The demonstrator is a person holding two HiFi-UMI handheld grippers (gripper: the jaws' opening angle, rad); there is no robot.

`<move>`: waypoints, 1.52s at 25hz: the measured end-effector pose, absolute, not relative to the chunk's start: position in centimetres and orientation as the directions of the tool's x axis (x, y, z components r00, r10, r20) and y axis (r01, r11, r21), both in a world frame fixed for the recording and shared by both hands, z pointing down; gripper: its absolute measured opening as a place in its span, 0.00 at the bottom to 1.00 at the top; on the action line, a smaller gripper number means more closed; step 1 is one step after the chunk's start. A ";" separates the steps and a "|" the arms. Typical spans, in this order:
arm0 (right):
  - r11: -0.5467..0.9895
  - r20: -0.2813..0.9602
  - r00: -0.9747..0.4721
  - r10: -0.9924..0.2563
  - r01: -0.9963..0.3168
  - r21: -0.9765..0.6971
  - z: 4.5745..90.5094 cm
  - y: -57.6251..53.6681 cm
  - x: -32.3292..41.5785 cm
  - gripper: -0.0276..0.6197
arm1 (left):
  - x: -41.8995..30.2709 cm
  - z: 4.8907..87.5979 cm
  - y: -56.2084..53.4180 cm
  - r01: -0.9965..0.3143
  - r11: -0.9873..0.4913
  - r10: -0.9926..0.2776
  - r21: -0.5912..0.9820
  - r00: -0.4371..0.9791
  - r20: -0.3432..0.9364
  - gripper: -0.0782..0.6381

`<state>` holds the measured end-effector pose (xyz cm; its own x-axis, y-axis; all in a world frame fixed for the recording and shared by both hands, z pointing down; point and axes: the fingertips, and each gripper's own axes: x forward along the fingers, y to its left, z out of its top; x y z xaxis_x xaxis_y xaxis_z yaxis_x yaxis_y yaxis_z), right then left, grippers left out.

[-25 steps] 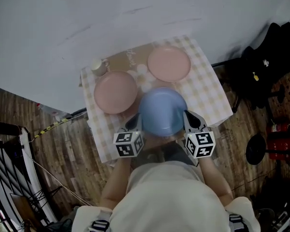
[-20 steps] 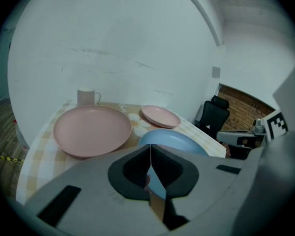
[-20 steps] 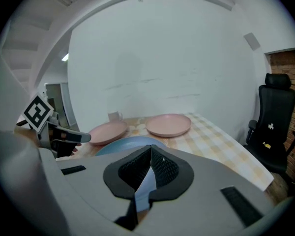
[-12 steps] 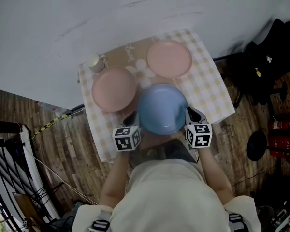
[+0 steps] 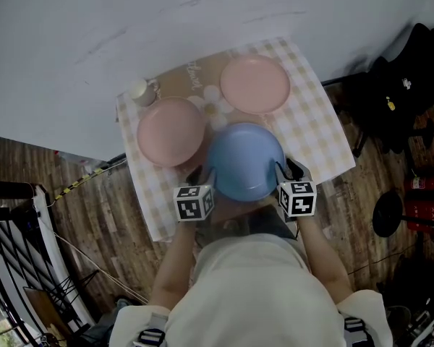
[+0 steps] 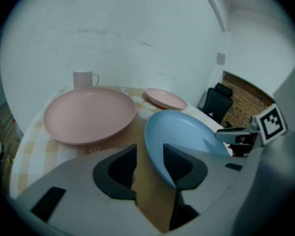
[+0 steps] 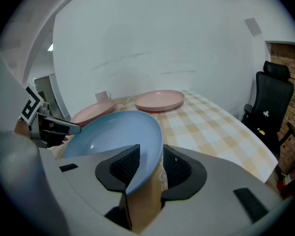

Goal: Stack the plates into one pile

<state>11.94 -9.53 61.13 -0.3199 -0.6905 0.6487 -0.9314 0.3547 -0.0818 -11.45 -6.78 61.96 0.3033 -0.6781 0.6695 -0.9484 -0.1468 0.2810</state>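
Step in hand, as judged: release of the blue plate (image 5: 244, 161), apparently set down at lower centre of the head view on the near part of the table (image 5: 325, 150). Just below and between the left pink plate (image 5: 171, 131) at centre left and the second pink plate (image 5: 254, 84) at upper centre. On neither of them yet, so no pile so far.

State of left gripper (image 6: 148, 155): spread, just been opening, left rim of the plate in the gap, no pinch. State of right gripper (image 7: 151, 155): likewise spread, just been opening, right rim in the gap, no pinch.

To do well: confirm a flat, settled plate, then back both grippers off evenly, outward from the rim, without dragging it. For the pile, probably best to take one plate by opposite rims, keep level, lower centred over the target, open only once seated. Risk: smooth rims, likely to slip or tilt under an uneven pinch.

Surface: checked cloth (image 5: 304, 114), beige and white, brown printed patch in the middle. White mug (image 5: 140, 91) at the cloth's upper left corner, just above the left pink plate.

Room: pale wall (image 5: 130, 20) across the top, wood-plank floor (image 5: 94, 230) at lower left, black chair (image 5: 401, 92) at the right edge.
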 end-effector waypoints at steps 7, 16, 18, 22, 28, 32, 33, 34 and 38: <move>0.357 0.693 -0.309 -0.652 -0.931 -0.080 63.0 -9.6 12.1 0.27 | -11.2 63.4 -7.2 -0.953 -0.146 -0.648 0.267 0.296 0.702 0.37; 0.366 0.717 -0.327 -0.616 -0.924 -0.108 64.1 -9.3 11.9 0.27 | -10.6 64.7 -7.1 -0.957 -0.147 -0.620 0.250 0.286 0.731 0.37; 0.376 0.720 -0.334 -0.608 -0.920 -0.109 64.2 -9.2 11.8 0.27 | -10.5 64.9 -7.0 -0.960 -0.145 -0.617 0.239 0.277 0.737 0.36; 0.388 0.722 -0.348 -0.598 -0.914 -0.118 64.2 -9.2 11.7 0.27 | -10.6 65.1 -7.0 -0.966 -0.135 -0.616 0.220 0.255 0.745 0.35; 0.400 0.729 -0.360 -0.583 -0.908 -0.128 64.1 -9.1 11.6 0.22 | -10.2 65.5 -6.8 -0.969 -0.124 -0.610 0.213 0.244 0.754 0.24; 0.394 0.731 -0.376 -0.569 -0.905 -0.158 64.0 -9.2 11.6 0.20 | -10.3 65.5 -6.6 -0.971 -0.111 -0.603 0.211 0.234 0.762 0.23; 0.397 0.730 -0.381 -0.567 -0.903 -0.163 63.9 -9.2 11.6 0.20 | -10.2 65.4 -6.6 -0.970 -0.108 -0.603 0.217 0.237 0.761 0.23; 0.401 0.729 -0.387 -0.565 -0.901 -0.167 63.7 -9.2 11.7 0.20 | -10.1 65.1 -6.5 -0.969 -0.106 -0.605 0.222 0.240 0.759 0.23; 0.419 0.720 -0.401 -0.567 -0.892 -0.167 62.9 -9.5 11.7 0.19 | -9.9 64.1 -6.3 -0.970 -0.092 -0.622 0.225 0.233 0.748 0.23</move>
<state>11.69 -9.49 62.87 -0.4010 -0.5668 0.7197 -0.8923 0.4195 -0.1668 -9.88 -6.33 64.13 0.2328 -0.6221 0.7475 -0.9699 -0.0924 0.2252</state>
